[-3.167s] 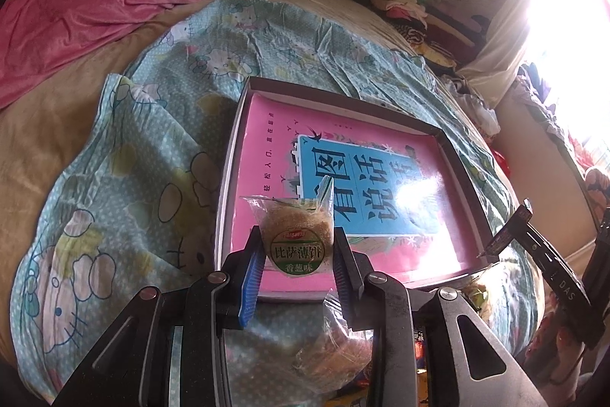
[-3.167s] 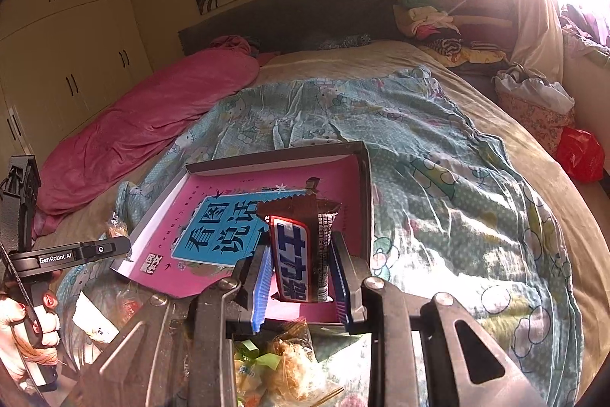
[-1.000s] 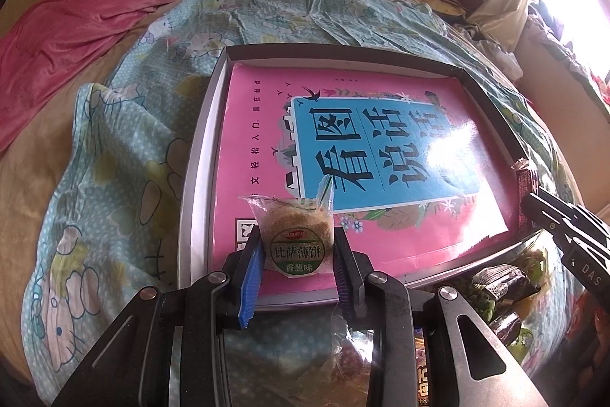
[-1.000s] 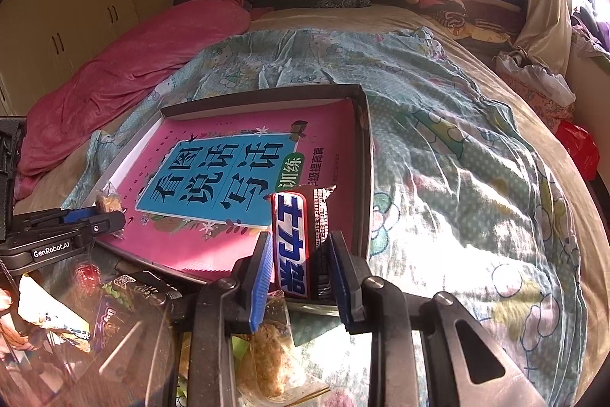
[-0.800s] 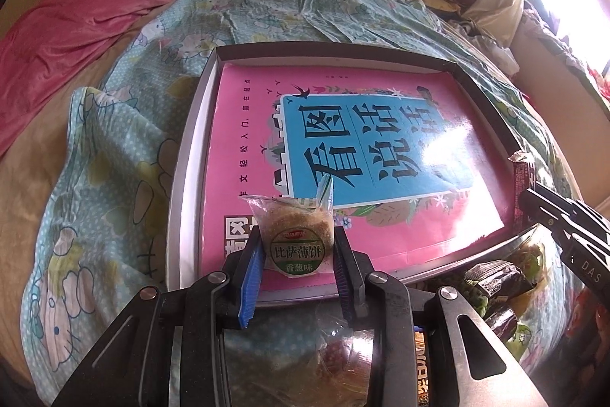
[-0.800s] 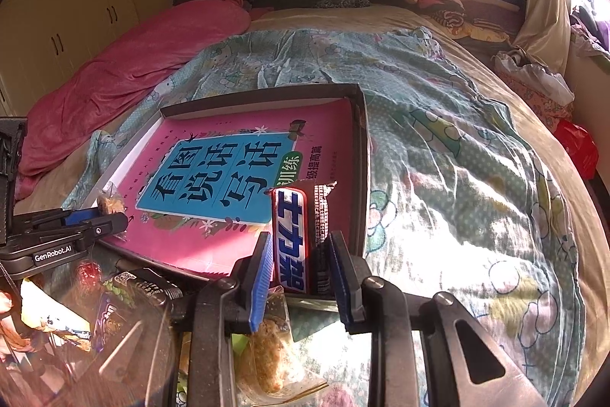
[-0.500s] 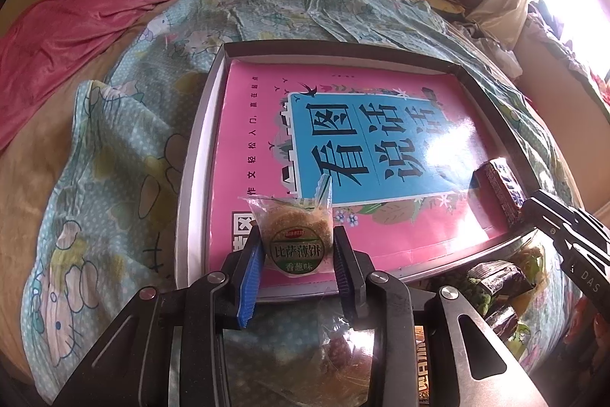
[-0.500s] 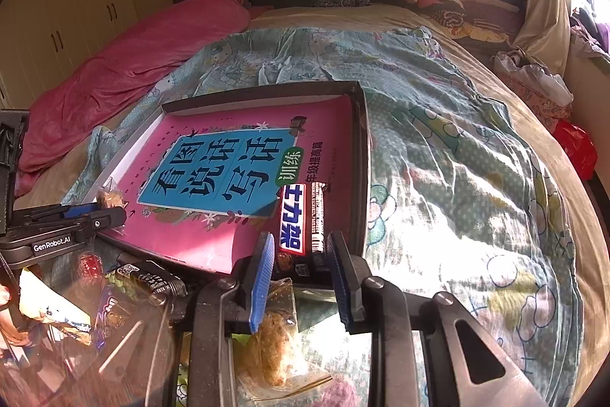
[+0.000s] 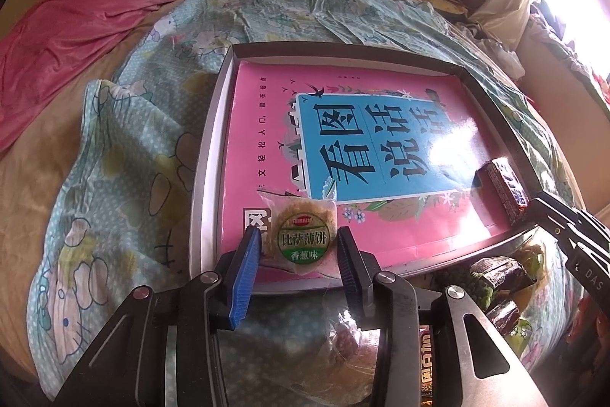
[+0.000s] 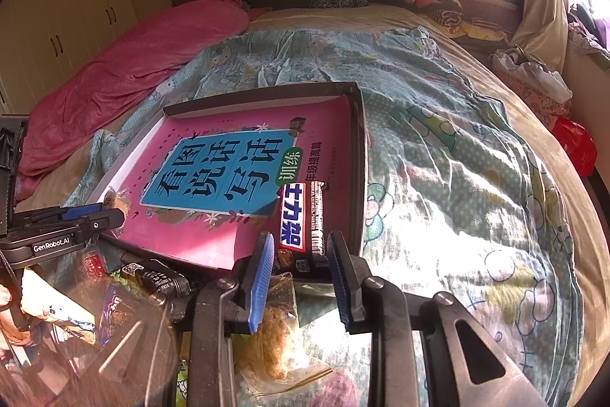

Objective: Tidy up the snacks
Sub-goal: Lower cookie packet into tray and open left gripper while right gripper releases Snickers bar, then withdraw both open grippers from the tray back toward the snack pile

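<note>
Two snacks sit at the near edge of the box, one at each claw. Between the blue pads of the left gripper (image 9: 299,256) lies the round cracker packet (image 9: 303,235), its bottom resting on the pink book (image 9: 381,155) that lines the shallow box (image 9: 207,147); the jaws have just been easing apart, with the packet between them and a sliver of gap showing on either side, so I judge it released rather than gripped. The right gripper (image 10: 301,267) stands slack around the tail of the chocolate bar (image 10: 301,216), which lies flat in the box's right-hand near corner, clear of both pads (the figures call this claw closed, but the frame shows daylight beside the bar). So both pieces look placed. Left to do, by my reading: the heap of wrapped snacks (image 10: 152,279) on the bedspread (image 10: 438,178) below the box's near rim, well more than what is inside.
</note>
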A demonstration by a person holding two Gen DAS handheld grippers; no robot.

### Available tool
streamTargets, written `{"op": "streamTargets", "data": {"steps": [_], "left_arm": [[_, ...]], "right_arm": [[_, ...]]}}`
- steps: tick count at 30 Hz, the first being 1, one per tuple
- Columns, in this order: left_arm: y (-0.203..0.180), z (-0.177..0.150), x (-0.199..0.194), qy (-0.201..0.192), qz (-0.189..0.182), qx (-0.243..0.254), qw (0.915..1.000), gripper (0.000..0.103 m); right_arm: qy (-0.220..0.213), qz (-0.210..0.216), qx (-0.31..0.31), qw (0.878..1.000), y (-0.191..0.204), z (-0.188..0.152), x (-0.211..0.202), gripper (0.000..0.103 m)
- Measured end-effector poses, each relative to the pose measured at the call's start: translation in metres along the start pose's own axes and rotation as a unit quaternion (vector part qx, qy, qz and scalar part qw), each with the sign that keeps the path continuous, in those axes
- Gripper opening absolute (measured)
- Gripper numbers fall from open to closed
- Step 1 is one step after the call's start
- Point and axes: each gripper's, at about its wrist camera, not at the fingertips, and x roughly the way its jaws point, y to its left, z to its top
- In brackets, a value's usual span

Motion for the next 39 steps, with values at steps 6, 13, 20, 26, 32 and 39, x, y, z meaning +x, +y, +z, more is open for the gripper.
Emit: {"op": "streamTargets", "data": {"steps": [6, 13, 20, 26, 32, 39], "left_arm": [[0.003, -0.001, -0.003, -0.001, 0.002, -0.001, 1.0, 0.05], [0.005, -0.001, -0.007, -0.002, -0.003, -0.004, 1.0, 0.058], [0.009, -0.002, -0.01, -0.004, -0.006, -0.013, 0.9999, 0.063], [0.013, -0.002, -0.012, -0.006, -0.002, -0.019, 0.9998, 0.064], [0.016, -0.001, -0.017, -0.012, -0.004, -0.023, 0.9996, 0.067], [0.016, 0.001, -0.025, -0.026, -0.006, -0.023, 0.9994, 0.075]], "right_arm": [[-0.002, 0.002, 0.005, 1.0, -0.002, -0.001, -0.003, 0.03], [-0.003, 0.001, 0.005, 1.0, -0.001, -0.001, -0.005, 0.035], [-0.006, 0.001, 0.008, 1.0, -0.002, -0.001, -0.007, 0.037], [-0.009, 0.001, 0.004, 1.0, -0.001, -0.001, -0.009, 0.041], [-0.017, 0.002, 0.005, 1.0, 0.0, -0.001, -0.012, 0.047], [-0.02, -0.001, 0.006, 1.0, -0.001, 0.001, -0.015, 0.05]]}}
